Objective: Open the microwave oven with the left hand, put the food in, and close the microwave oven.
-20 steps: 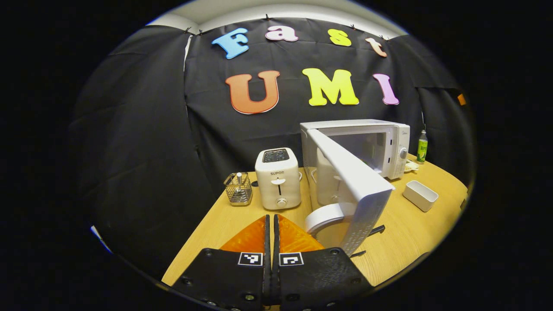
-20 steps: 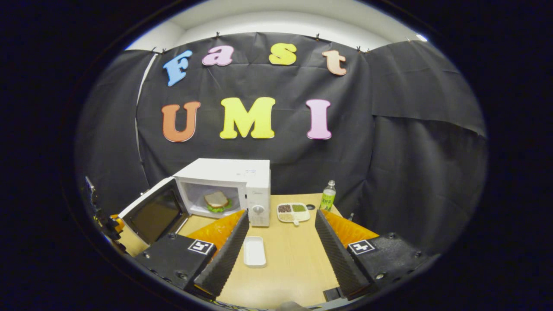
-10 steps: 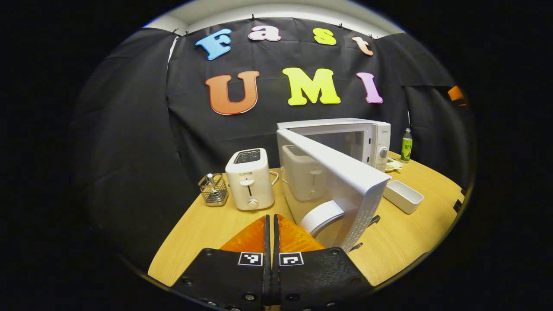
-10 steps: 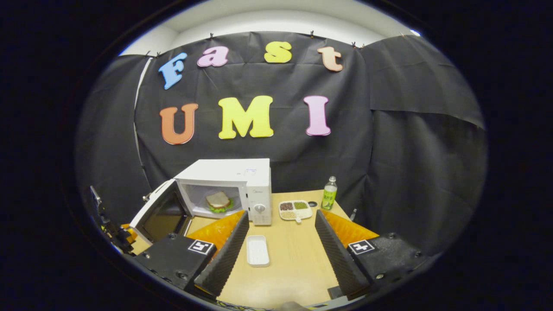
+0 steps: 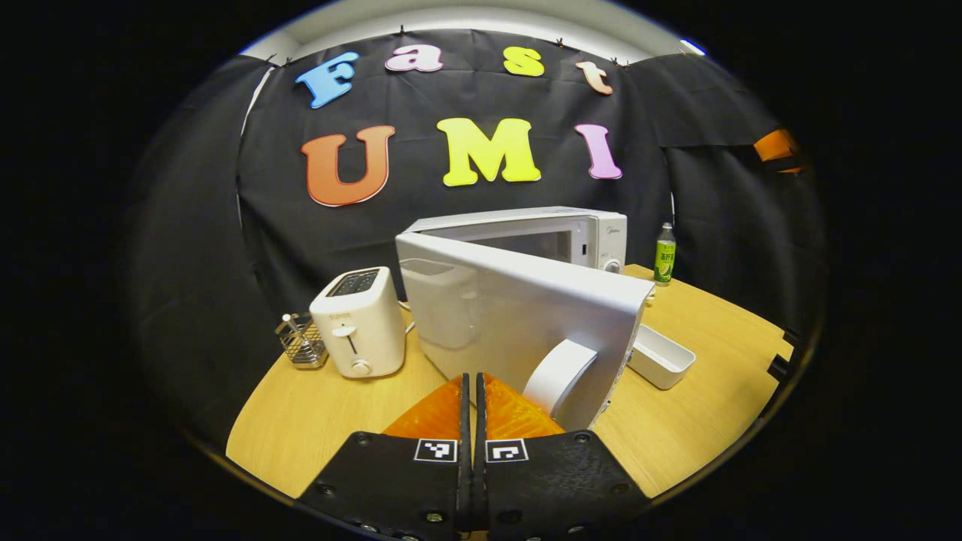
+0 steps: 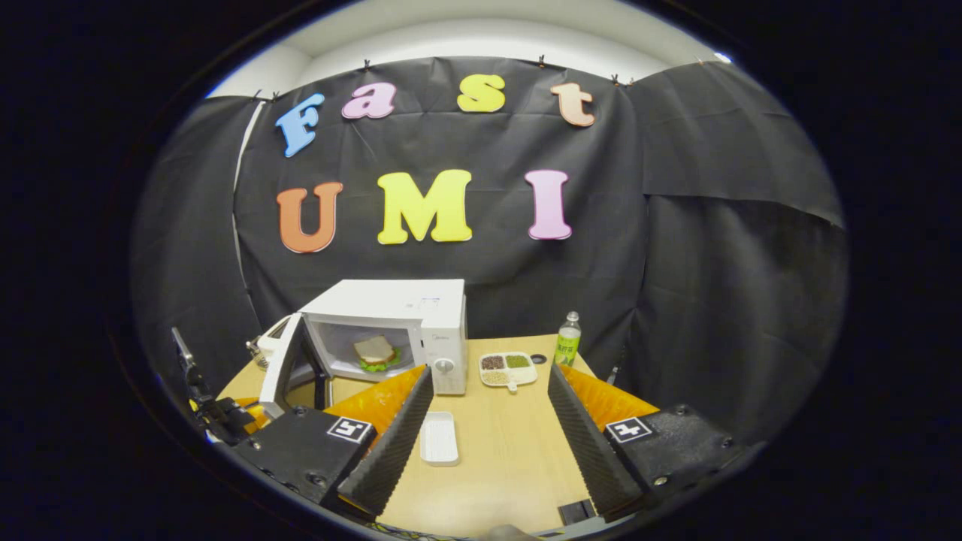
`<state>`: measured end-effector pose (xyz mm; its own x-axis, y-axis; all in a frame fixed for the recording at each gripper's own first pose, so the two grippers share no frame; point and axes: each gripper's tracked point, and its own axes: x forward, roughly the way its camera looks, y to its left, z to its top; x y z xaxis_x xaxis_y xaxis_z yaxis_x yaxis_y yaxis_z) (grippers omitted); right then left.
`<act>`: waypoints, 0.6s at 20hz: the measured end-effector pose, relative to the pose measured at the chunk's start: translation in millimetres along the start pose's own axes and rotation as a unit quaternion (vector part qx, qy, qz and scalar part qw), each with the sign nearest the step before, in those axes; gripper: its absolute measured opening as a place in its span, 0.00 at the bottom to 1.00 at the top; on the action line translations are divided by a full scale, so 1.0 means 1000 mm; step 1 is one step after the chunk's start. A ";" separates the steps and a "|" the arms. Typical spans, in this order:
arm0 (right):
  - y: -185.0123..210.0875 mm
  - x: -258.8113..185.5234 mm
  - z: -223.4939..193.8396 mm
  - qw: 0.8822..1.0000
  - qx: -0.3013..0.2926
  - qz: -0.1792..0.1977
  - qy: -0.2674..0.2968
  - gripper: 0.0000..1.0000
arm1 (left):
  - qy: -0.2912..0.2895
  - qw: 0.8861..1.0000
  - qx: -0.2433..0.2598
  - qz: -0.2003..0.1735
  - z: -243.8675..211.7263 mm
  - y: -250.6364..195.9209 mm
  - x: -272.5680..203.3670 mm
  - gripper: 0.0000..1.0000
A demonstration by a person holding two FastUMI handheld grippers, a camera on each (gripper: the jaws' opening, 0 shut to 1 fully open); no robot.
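Microwave oven [image 6: 391, 330] is standing toward the back of the wooden worktop [image 6: 496, 466], and its door [image 5: 518, 315] is hanging partly open, angled out from the cabinet. In the right gripper view I am seeing the food, a sandwich [image 6: 374, 352] on green leaves, sitting inside the open cavity. I am holding the left gripper [image 5: 472, 398] with its orange fingers [image 5: 432, 413] pressed together and nothing between them; their tips are lying just beside the outer face of the door, next to the curved white door handle [image 5: 558, 373]. I cannot tell whether the tips are touching the door. I am holding the right gripper [image 6: 485, 421] above the worktop with its fingers spread wide apart, gripping nothing. An empty white tray [image 6: 439, 439] is lying on the worktop between those fingers in the right gripper view. A white toaster [image 5: 358, 323] is standing to the left of the door in the left gripper view, with a small wire basket [image 5: 302, 342] just beside it. A divided plate [image 6: 508, 368] of grains and a green bottle [image 6: 568, 340] are sitting to the right of the oven, near the back edge.
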<state>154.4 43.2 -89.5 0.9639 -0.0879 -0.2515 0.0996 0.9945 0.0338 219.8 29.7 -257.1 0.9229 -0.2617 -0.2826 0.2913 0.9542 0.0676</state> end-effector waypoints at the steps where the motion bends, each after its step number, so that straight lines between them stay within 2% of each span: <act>1: -0.002 0.001 0.000 1.000 0.000 0.002 0.000 0.98 | 0.000 1.000 0.003 -0.007 0.002 -0.007 0.006 0.00; 12: -0.024 0.020 0.010 1.000 0.009 0.001 -0.003 0.98 | -0.017 0.997 0.027 -0.065 0.040 -0.078 0.077 0.00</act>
<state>173.5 16.6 -86.1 0.9654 -0.0864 -0.2459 0.1021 0.9934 0.0519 278.1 -71.2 -245.6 0.8843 -0.3885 -0.2588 0.4213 0.9030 0.0839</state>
